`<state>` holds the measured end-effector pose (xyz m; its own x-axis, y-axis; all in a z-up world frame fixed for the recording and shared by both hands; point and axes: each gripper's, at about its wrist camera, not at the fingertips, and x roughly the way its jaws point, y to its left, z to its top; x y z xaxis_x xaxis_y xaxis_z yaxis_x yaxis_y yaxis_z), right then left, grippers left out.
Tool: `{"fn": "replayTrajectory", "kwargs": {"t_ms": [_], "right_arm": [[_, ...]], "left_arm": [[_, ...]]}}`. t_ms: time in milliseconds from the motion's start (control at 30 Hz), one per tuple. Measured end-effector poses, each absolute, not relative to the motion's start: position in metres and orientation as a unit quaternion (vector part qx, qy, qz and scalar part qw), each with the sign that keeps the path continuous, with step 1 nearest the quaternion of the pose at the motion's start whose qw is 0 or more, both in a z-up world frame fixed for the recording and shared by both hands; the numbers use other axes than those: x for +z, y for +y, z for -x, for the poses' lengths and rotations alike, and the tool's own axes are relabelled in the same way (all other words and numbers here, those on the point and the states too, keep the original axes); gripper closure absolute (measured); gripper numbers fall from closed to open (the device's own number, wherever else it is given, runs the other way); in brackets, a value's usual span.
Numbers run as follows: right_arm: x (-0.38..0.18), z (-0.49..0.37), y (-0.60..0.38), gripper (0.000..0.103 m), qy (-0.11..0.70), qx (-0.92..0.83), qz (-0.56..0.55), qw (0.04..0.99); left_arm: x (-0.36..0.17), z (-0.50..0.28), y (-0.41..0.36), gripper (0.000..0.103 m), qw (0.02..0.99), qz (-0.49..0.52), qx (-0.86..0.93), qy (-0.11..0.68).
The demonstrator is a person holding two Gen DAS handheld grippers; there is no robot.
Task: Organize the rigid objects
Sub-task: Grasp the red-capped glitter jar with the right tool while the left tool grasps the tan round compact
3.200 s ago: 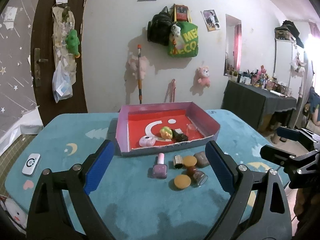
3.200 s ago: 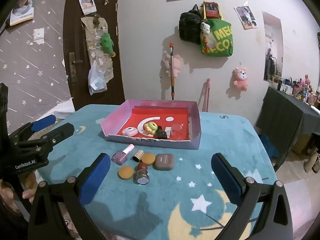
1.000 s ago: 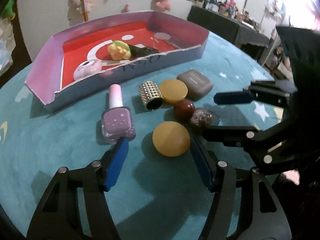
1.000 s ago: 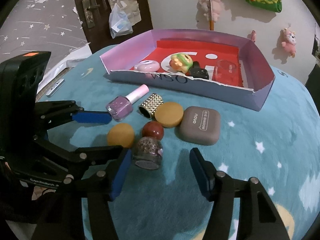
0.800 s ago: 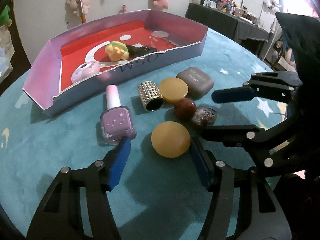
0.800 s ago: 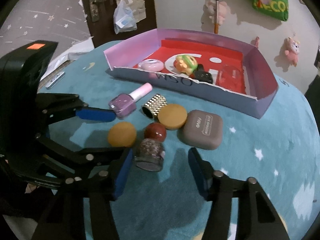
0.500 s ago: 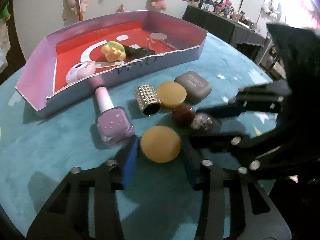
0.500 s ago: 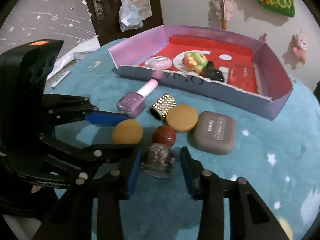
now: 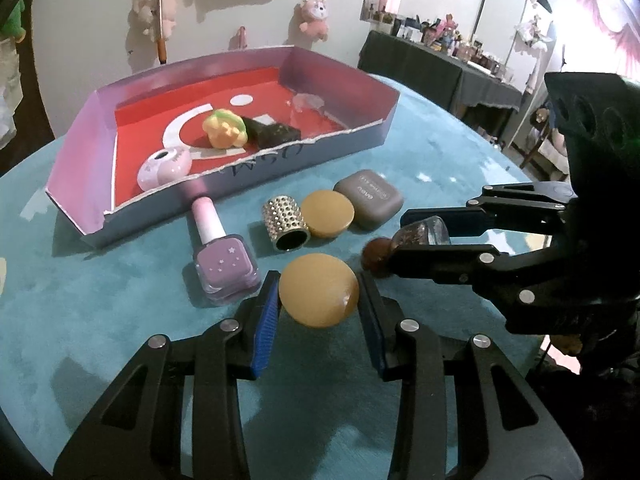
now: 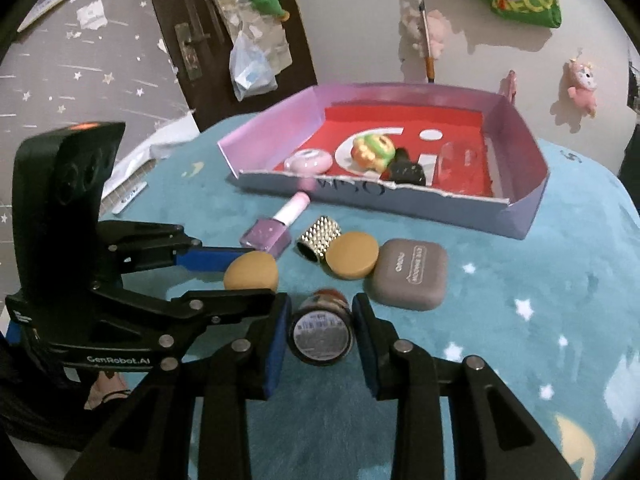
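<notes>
Teal plush covers the worktop (image 9: 120,320), and the purple box (image 9: 344,136) at its far side is the landmark for the rest. Half a second ago both tools were still narrowing around their targets; now each has closed. The left tool (image 9: 318,300) pinches the yellow disc (image 9: 318,295) on the near side of the box, in front of the studded cap (image 9: 286,224), with the nail polish (image 9: 220,256) just to its left. The right tool (image 10: 320,328) pinches the glitter jar (image 10: 321,334), also on the near side of the box and nearer the camera than the grey case (image 10: 410,274).

Two grips at once suggest both pieces are ready to be carried to the box, which already holds a few items.

From the right wrist view the jar lies on its side: its flat labelled base faces the camera and its dark red lid points toward the box, so its long axis runs along the fingers. The disc has no clear long axis; its broad face tilts up.
</notes>
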<state>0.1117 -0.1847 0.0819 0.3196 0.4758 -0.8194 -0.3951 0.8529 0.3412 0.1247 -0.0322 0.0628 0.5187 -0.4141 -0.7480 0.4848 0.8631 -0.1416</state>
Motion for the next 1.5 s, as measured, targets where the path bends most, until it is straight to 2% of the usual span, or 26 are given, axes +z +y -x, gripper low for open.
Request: {"fn": "replayTrajectory", "kwargs": {"t_ms": [567, 600, 633, 667, 733, 833, 1167, 1233, 1300, 1367, 1433, 1500], "right_arm": [[0.066, -0.076, -0.190, 0.069, 0.544, 0.239, 0.009, 0.804], [0.067, -0.075, -0.189, 0.069, 0.542, 0.237, 0.012, 0.806], [0.068, -0.075, -0.189, 0.063, 0.540, 0.233, 0.015, 0.809], [0.069, -0.074, -0.188, 0.053, 0.535, 0.229, 0.018, 0.813], [0.072, -0.073, -0.190, 0.043, 0.526, 0.227, 0.016, 0.820], [0.074, -0.071, -0.188, 0.042, 0.520, 0.224, 0.023, 0.824], [0.066, -0.073, -0.184, 0.042, 0.518, 0.203, 0.045, 0.830], [0.064, -0.073, -0.182, 0.042, 0.517, 0.192, 0.053, 0.833], [0.061, -0.073, -0.180, 0.049, 0.516, 0.188, 0.056, 0.834], [0.061, -0.073, -0.180, 0.062, 0.513, 0.187, 0.048, 0.836], [0.062, -0.073, -0.180, 0.070, 0.511, 0.192, 0.042, 0.836], [0.062, -0.072, -0.179, 0.070, 0.508, 0.189, 0.042, 0.839]], "left_arm": [[0.042, -0.104, -0.035, 0.067, 0.857, -0.048, -0.273, 0.434], [0.042, -0.103, -0.034, 0.066, 0.859, -0.046, -0.271, 0.433], [0.042, -0.103, -0.034, 0.065, 0.860, -0.043, -0.269, 0.431], [0.042, -0.102, -0.033, 0.058, 0.862, -0.041, -0.267, 0.429], [0.043, -0.100, -0.033, 0.040, 0.868, -0.041, -0.256, 0.423], [0.043, -0.099, -0.033, 0.038, 0.872, -0.039, -0.253, 0.418], [0.039, -0.099, -0.039, 0.039, 0.873, -0.046, -0.245, 0.420], [0.038, -0.098, -0.042, 0.045, 0.874, -0.052, -0.243, 0.417], [0.037, -0.097, -0.044, 0.058, 0.876, -0.063, -0.239, 0.413], [0.037, -0.096, -0.045, 0.067, 0.877, -0.065, -0.240, 0.411], [0.038, -0.097, -0.043, 0.067, 0.876, -0.054, -0.244, 0.412], [0.038, -0.097, -0.042, 0.067, 0.876, -0.043, -0.247, 0.413]]}}
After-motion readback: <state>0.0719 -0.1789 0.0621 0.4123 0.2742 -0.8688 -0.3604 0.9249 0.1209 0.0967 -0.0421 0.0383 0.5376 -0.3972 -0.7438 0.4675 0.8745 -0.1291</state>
